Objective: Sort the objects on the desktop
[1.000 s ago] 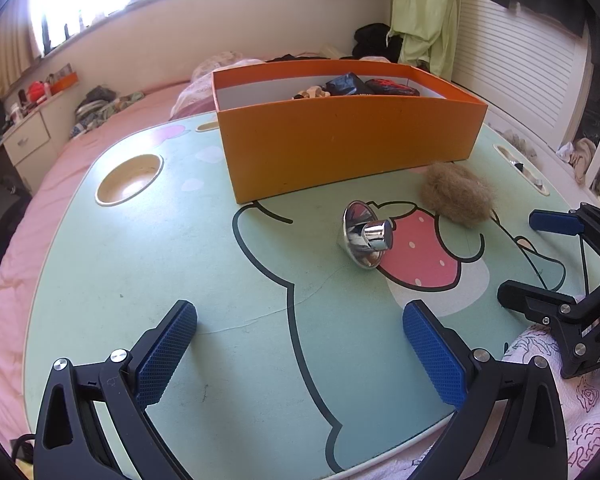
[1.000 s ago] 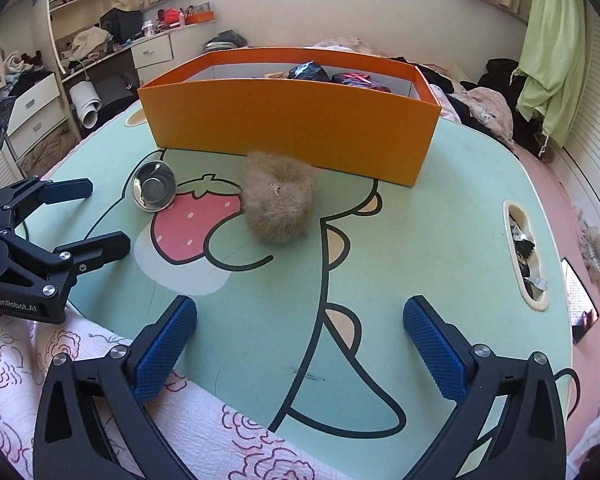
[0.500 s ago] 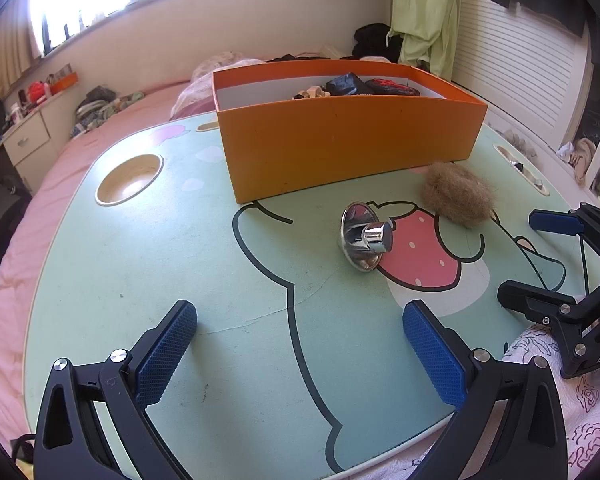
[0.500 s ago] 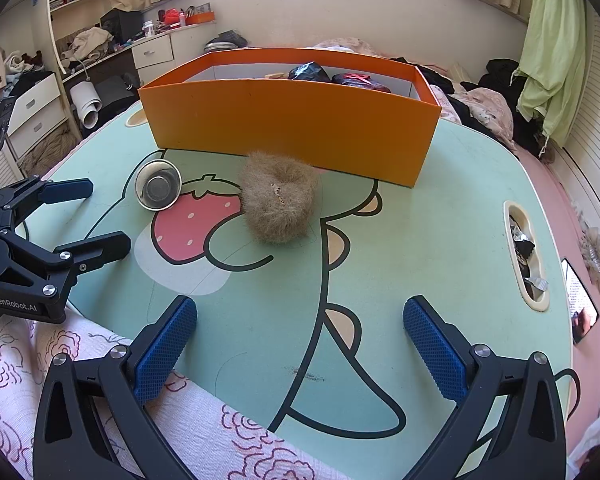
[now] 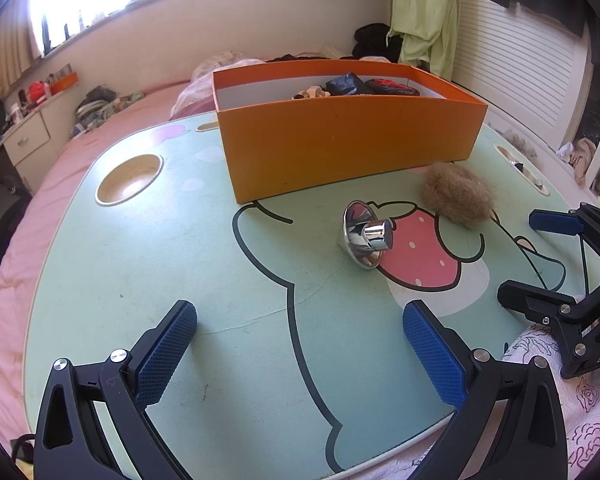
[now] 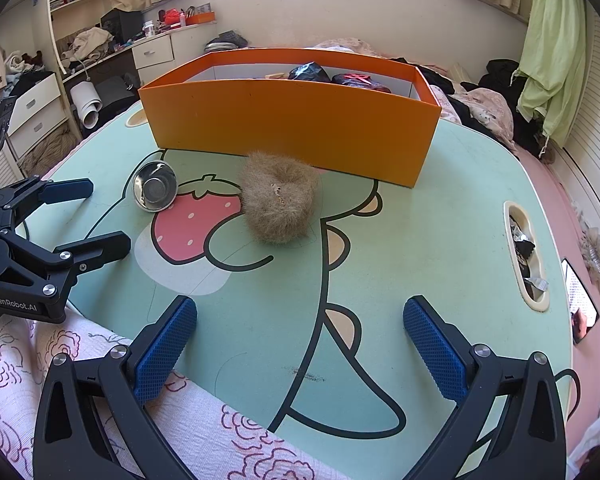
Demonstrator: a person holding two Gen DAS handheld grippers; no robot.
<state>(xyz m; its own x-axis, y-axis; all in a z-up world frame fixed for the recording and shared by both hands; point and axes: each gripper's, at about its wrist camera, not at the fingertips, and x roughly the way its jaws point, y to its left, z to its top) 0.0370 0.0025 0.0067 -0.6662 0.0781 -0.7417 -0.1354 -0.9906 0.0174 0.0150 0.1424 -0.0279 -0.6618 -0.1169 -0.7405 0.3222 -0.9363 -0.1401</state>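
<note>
A shiny metal cup (image 5: 366,236) (image 6: 155,191) lies on its side on the mint cartoon table (image 5: 180,264), at the edge of the strawberry print. To its right, a brown furry scrunchie (image 5: 458,194) (image 6: 280,200) rests just in front of the orange box (image 5: 348,136) (image 6: 292,128), which holds dark and red items. My left gripper (image 5: 300,344) (image 6: 104,216) is open over the near table, well short of the cup. My right gripper (image 6: 300,340) (image 5: 528,258) is open at the near edge, with the scrunchie ahead and apart from it.
The table has a round recess (image 5: 130,178) at far left and a slot (image 6: 526,256) holding small items at right. A phone (image 6: 580,304) lies beyond that edge. Floral cloth (image 6: 100,360) covers the near side. Pink bedding surrounds the table.
The metal cup has rocked slightly in place. Both grippers stay open and where they were.
</note>
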